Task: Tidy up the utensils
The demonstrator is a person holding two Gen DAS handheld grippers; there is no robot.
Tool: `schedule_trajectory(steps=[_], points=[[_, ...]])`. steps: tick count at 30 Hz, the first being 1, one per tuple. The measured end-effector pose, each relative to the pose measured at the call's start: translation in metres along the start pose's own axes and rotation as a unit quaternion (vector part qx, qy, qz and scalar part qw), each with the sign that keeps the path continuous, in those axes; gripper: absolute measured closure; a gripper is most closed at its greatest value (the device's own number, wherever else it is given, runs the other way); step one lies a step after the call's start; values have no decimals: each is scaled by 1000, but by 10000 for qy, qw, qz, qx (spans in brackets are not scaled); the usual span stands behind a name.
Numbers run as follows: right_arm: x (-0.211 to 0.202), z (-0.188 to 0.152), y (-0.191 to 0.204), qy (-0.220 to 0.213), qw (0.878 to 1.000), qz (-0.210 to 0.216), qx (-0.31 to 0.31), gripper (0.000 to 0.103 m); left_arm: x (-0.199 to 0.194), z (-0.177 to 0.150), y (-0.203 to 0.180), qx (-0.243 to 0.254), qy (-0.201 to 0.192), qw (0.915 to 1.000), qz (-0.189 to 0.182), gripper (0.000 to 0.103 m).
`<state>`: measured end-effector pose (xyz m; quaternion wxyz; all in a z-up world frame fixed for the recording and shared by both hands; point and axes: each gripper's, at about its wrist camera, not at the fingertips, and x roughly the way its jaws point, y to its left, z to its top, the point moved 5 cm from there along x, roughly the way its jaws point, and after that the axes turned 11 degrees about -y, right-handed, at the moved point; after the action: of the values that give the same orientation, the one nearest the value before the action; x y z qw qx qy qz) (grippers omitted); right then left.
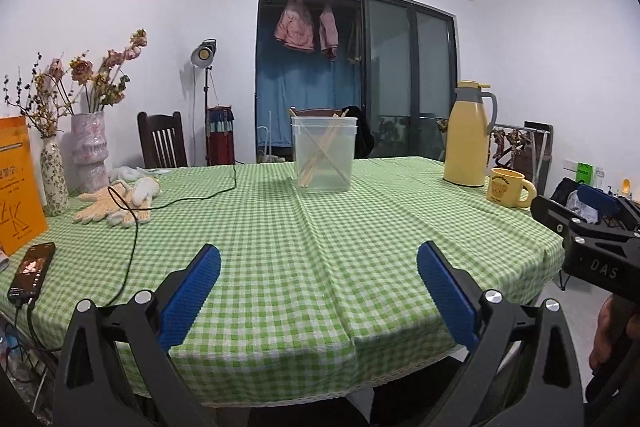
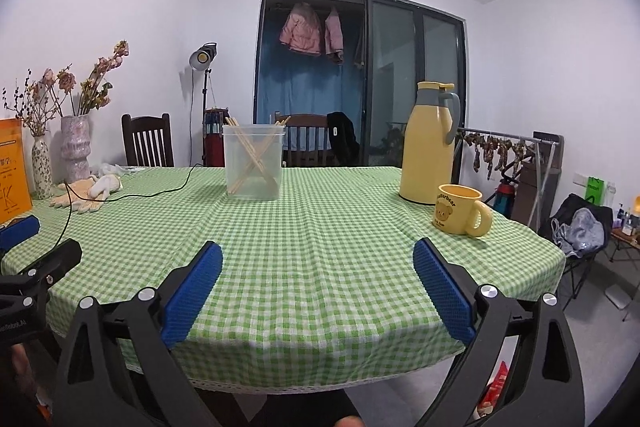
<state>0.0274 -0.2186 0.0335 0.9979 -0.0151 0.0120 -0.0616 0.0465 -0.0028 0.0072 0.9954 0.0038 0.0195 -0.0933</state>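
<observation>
A clear plastic container [image 1: 324,157] stands at the far middle of the green checked table [image 1: 304,247] with several wooden chopsticks [image 1: 320,151] leaning crossed inside it. It also shows in the right wrist view [image 2: 254,163], with the chopsticks [image 2: 256,157] inside. My left gripper [image 1: 318,267] is open and empty above the table's near edge. My right gripper [image 2: 316,267] is open and empty too, above the near edge. The right gripper's body shows at the right of the left wrist view [image 1: 592,247].
A yellow thermos jug [image 2: 430,143] and a yellow bear mug [image 2: 460,211] stand at the right. Work gloves [image 1: 116,201], two vases of dried flowers [image 1: 88,151], an orange box [image 1: 18,187], a phone [image 1: 32,269] and its black cable [image 1: 132,239] lie at the left.
</observation>
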Motion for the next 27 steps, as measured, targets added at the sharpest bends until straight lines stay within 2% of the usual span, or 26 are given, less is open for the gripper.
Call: schedule_trajectory(steps=[13,27], points=[[4,-4,4,166,9998,143,17,11,-1,2,0,44,-32,10000,31,7],[1,-3,6,109,9999,134,-2,11,-1,4,0,25,-39,10000,-10,7]])
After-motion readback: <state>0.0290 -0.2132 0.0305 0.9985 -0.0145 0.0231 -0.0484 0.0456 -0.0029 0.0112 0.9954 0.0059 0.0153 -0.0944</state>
